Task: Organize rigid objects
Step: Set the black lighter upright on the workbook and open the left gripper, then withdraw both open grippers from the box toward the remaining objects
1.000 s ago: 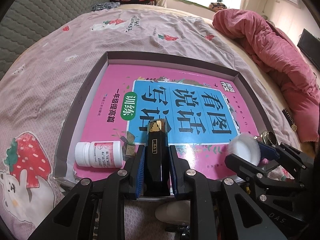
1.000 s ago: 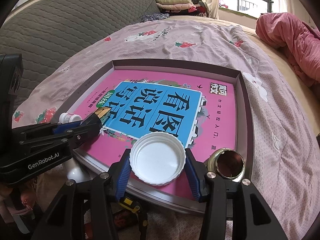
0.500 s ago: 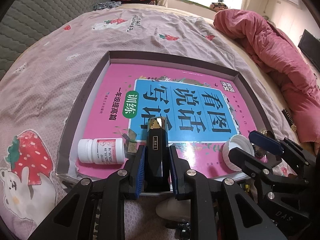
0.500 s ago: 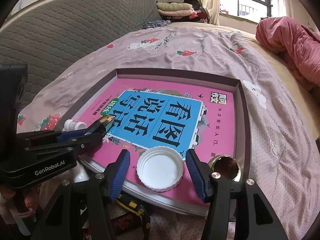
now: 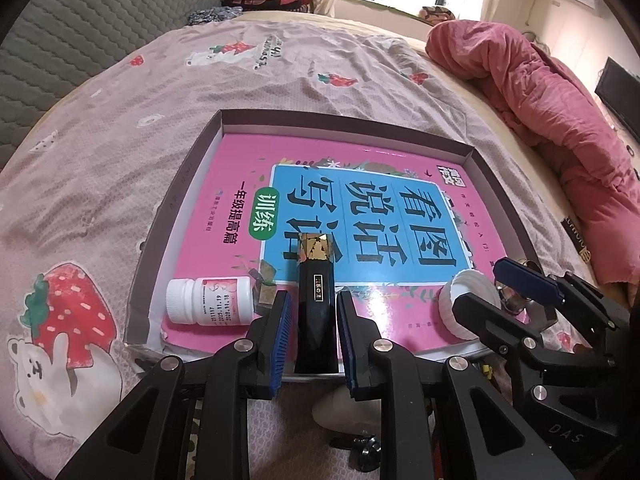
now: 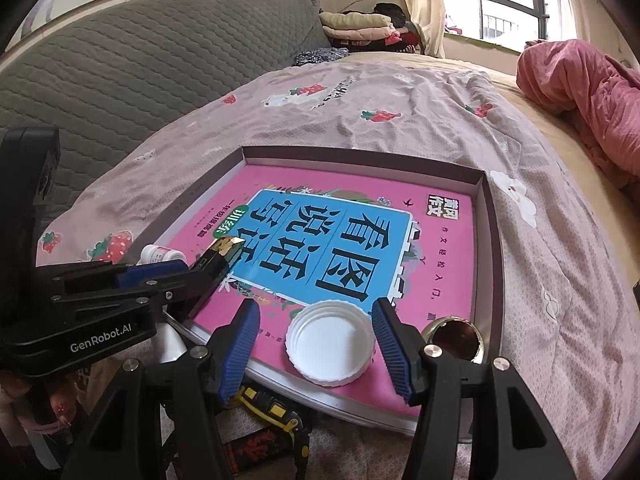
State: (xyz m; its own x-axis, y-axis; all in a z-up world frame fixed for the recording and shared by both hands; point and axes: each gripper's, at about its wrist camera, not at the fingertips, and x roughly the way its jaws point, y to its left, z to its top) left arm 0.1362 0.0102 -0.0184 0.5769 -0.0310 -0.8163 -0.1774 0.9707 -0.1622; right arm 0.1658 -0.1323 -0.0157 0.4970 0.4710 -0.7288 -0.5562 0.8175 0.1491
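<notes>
A shallow grey box tray lies on the bed with a pink and blue book inside. My left gripper is shut on a black stick with a gold tip, held low over the book's near edge. Beside it a white pill bottle lies on its side. My right gripper stands open. A white lid rests hollow side up on the book between its pads, with a gap on both sides. A brass cup sits in the tray's near right corner.
The bedspread is pink with strawberry prints. A rumpled pink quilt lies at the right, a grey padded headboard at the left, folded clothes at the back. A yellow and black tool lies below the tray's near edge.
The right gripper's fingers spread apart and let go of the white lid, which now lies on the book. The left gripper keeps its hold on the black stick and has stayed put.
</notes>
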